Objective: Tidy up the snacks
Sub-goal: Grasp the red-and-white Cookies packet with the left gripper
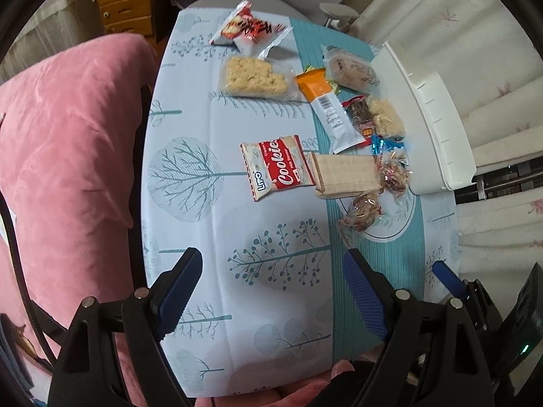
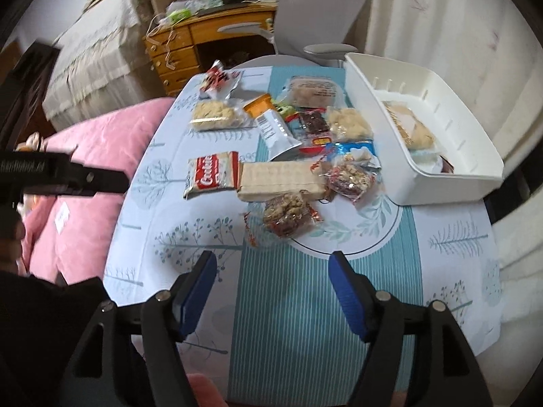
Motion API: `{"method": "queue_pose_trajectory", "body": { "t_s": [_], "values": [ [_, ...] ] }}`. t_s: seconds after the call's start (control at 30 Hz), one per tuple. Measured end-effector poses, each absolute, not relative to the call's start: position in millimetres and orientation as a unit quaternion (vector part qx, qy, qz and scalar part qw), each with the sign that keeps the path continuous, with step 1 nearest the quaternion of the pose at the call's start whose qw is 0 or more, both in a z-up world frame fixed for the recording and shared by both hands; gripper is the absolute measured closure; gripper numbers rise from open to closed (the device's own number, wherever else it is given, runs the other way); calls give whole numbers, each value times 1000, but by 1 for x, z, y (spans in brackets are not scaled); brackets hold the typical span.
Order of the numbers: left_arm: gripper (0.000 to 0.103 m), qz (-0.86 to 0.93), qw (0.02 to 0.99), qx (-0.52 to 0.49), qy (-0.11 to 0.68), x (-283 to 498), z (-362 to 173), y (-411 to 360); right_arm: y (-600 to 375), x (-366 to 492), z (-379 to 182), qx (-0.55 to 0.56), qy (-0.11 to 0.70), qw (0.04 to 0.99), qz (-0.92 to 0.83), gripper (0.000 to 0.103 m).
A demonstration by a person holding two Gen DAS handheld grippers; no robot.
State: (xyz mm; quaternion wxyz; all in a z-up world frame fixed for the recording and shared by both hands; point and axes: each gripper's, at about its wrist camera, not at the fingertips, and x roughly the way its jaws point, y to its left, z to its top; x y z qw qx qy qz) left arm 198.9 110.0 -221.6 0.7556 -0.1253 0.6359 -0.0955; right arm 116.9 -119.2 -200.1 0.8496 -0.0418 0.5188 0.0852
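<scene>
Snacks: crinkly clear-wrapped nut bar (image 2: pixel 288 215) nearest, dead ahead of right tool (image 2: pixel 273 291); white plastic bin (image 2: pixel 451 183) ahead-right. Both tools, left (image 1: pixel 271 291) included, spread, empty. Risk: wrapper slipping, neighbouring wafer pack (image 2: pixel 281 178) dragged.

Worktop (image 2: pixel 451 237) under tree-print cloth. Pink bedding (image 1: pixel 68 135) at left. Wooden drawer desk (image 2: pixel 176 54) and grey chair (image 2: pixel 322 13) beyond; pale floral curtains (image 1: pixel 475 27) at right. Soft daylight.
</scene>
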Motion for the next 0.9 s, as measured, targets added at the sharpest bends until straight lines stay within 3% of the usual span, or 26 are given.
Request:
{"method": "queue_pose_trajectory", "body": {
  "t_s": [0.9],
  "values": [
    [19,10,685,-138,715,300,-324,79,-114,180,-280,-144,514,830,159,31]
  ]
}}
